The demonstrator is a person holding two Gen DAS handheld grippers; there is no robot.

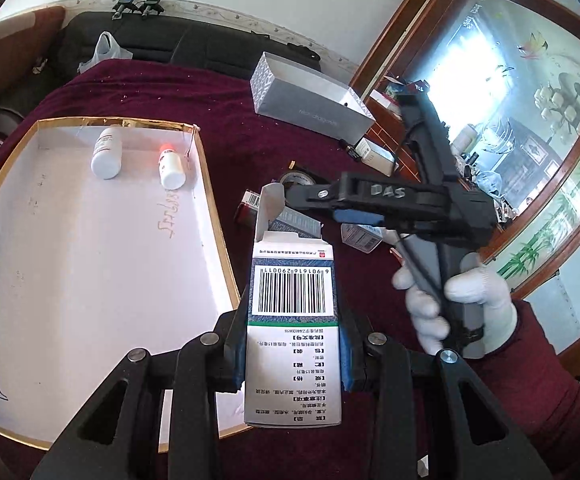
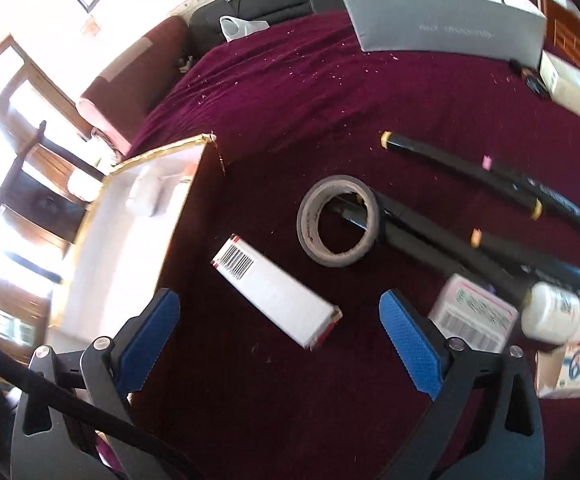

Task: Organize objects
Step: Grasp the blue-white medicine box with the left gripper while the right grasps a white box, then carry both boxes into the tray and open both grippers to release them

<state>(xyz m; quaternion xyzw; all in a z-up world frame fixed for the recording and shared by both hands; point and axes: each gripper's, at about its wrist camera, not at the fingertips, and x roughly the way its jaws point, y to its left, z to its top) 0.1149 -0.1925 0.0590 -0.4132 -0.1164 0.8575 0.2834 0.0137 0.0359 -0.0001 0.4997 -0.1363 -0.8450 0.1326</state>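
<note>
My left gripper [image 1: 294, 344] is shut on a white and green medicine box [image 1: 294, 320] with a barcode, its top flap open, held beside the right edge of a gold-rimmed white tray [image 1: 214, 200]. Two white pill bottles [image 1: 107, 154] lie in the tray's far end. My right gripper [image 2: 278, 340] is open and empty above the maroon cloth, over a white box with a barcode [image 2: 278, 292]. It shows from the side in the left wrist view [image 1: 306, 200], held by a white-gloved hand.
On the cloth lie a tape roll [image 2: 338, 220], black markers [image 2: 490, 176], a white pill bottle [image 2: 556, 312], small medicine boxes [image 2: 474, 312] and a large grey box [image 2: 442, 20]. The tray [image 2: 130, 216] is at the left. A glass cabinet [image 1: 510, 120] stands right.
</note>
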